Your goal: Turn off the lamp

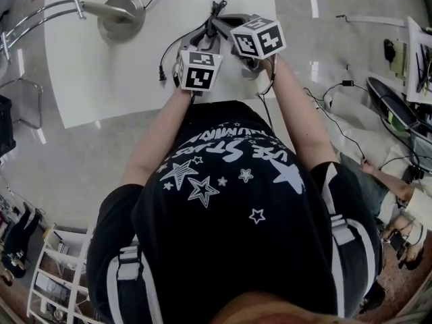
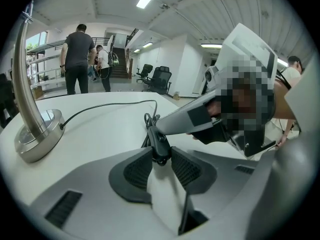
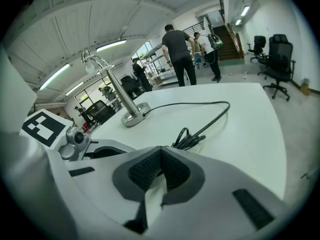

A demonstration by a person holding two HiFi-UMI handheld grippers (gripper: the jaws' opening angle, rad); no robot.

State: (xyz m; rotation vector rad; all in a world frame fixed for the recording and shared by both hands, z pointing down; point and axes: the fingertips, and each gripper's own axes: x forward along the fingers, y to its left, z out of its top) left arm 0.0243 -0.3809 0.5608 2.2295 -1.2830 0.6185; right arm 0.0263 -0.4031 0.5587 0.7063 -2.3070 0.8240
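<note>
A chrome lamp stands on the white table (image 1: pixel 101 79), its round base (image 1: pixel 121 17) at the far left and its arm reaching left. Its black cord (image 2: pixel 110 105) runs from the base (image 2: pixel 37 134) to a bundle with a black inline switch (image 2: pixel 159 143). My left gripper (image 2: pixel 160 151) is shut on that switch, one pad on each side. My right gripper (image 2: pixel 159 129) is shut, and its pointed tip rests against the top of the switch. In the right gripper view the shut right gripper (image 3: pixel 161 151) hides the switch; the cord bundle (image 3: pixel 190 139) and lamp base (image 3: pixel 134 115) show beyond it.
Both grippers (image 1: pixel 202 42) (image 1: pixel 226 24) work close together at the table's near edge. People (image 3: pixel 177 49) stand beyond the table, with office chairs (image 3: pixel 277 54) nearby. Cables (image 1: pixel 351 133) lie on the floor to the right, and a white rack (image 1: pixel 61 275) stands at the lower left.
</note>
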